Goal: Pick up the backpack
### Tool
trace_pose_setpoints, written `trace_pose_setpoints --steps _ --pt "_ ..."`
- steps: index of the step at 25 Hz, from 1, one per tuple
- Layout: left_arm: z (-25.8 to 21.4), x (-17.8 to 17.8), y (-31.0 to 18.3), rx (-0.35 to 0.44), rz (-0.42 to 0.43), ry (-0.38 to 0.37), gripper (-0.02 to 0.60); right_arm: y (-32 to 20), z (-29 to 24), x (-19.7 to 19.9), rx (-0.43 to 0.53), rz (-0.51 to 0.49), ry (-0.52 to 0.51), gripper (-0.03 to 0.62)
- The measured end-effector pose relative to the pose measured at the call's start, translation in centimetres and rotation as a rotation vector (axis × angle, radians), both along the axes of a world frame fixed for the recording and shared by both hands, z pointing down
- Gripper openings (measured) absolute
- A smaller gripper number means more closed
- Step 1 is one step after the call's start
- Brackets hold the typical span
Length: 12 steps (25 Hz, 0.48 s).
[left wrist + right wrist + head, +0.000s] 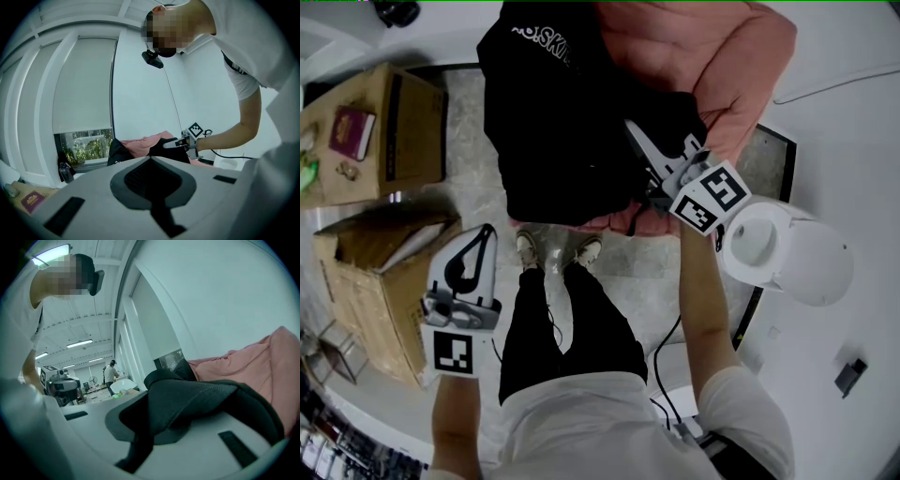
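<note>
A black backpack lies on a pink cushion in front of the person's feet. My right gripper reaches over the bag's right side and is shut on a black padded strap of the backpack, which runs across its jaws. In the left gripper view the backpack and the right gripper show far ahead. My left gripper hangs low at the left, apart from the bag. It is shut, its tips meet and it holds nothing.
Two cardboard boxes stand at the left, one with a red booklet on top, the other open beside my left gripper. A white round container sits at the right. The person's shoes stand just before the cushion.
</note>
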<state>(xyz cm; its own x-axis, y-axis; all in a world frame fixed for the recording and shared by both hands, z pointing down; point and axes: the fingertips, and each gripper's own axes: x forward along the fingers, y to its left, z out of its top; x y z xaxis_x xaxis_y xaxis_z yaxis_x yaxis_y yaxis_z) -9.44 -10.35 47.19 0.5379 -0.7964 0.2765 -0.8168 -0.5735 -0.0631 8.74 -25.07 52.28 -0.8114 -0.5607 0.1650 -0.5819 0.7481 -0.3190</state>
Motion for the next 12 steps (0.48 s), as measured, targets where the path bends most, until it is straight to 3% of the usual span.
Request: trace_pose_setpoints --steps 12 --pt "-0.4 -0.2 2.1 0.016 0.005 0.020 0.015 2.8 -2.4 -0.4 0.026 0.018 -0.004 0.032"
